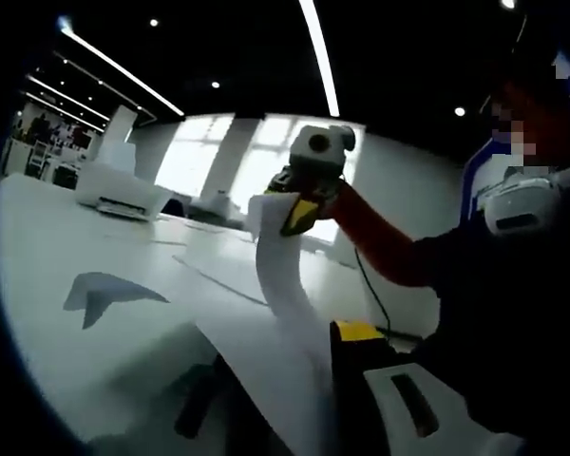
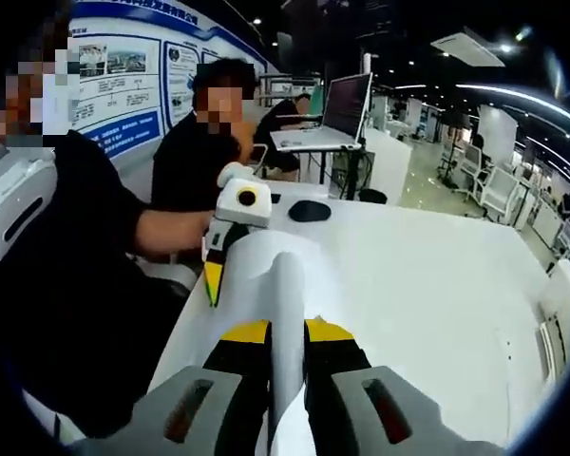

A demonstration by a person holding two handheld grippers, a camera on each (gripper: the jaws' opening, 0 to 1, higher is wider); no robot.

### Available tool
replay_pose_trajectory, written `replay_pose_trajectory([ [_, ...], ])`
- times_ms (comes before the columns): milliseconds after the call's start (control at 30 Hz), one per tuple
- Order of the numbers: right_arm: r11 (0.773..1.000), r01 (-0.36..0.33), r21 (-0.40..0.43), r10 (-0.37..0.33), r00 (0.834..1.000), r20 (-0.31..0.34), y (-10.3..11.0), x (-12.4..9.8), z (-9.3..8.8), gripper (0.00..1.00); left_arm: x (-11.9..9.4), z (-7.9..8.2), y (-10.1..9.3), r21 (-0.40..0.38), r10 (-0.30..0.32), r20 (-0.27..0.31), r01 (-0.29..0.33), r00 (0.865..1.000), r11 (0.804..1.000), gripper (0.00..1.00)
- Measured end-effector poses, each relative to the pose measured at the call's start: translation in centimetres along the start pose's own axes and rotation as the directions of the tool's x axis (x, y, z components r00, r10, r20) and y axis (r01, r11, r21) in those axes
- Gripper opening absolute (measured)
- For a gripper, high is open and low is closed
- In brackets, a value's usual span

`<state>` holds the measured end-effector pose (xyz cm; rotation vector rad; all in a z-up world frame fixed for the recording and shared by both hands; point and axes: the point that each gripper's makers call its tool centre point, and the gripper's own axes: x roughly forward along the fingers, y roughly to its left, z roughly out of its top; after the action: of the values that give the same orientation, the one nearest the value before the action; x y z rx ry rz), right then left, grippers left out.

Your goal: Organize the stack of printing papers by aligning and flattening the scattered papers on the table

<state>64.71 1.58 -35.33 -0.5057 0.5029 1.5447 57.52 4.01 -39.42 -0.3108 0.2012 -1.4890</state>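
The right gripper [image 2: 287, 380] and left gripper [image 2: 218, 261] each pinch an end of the paper stack [image 2: 287, 285], held above the white table [image 2: 437, 275]; uneven pulling could buckle or tear the sheets.

Grey-and-black left claw [image 1: 361, 380] with yellow trim; person's dark short sleeve [image 2: 95, 204], white headset.

Left gripper view is dim and backlit by bright windows [image 1: 252, 152] and ceiling light strips [image 1: 320, 57]; right gripper view is evenly lit, fisheye-warped, foreground soft
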Motion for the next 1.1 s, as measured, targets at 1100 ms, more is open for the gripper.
replay_pose_trajectory([
  [1100, 0.997, -0.027, 0.07, 0.02, 0.996, 0.092, -0.4, 3.5, 1.9, 0.07, -0.4, 0.1, 0.8, -0.009, 0.018, 0.006, -0.018, 1.0, 1.0, 0.23],
])
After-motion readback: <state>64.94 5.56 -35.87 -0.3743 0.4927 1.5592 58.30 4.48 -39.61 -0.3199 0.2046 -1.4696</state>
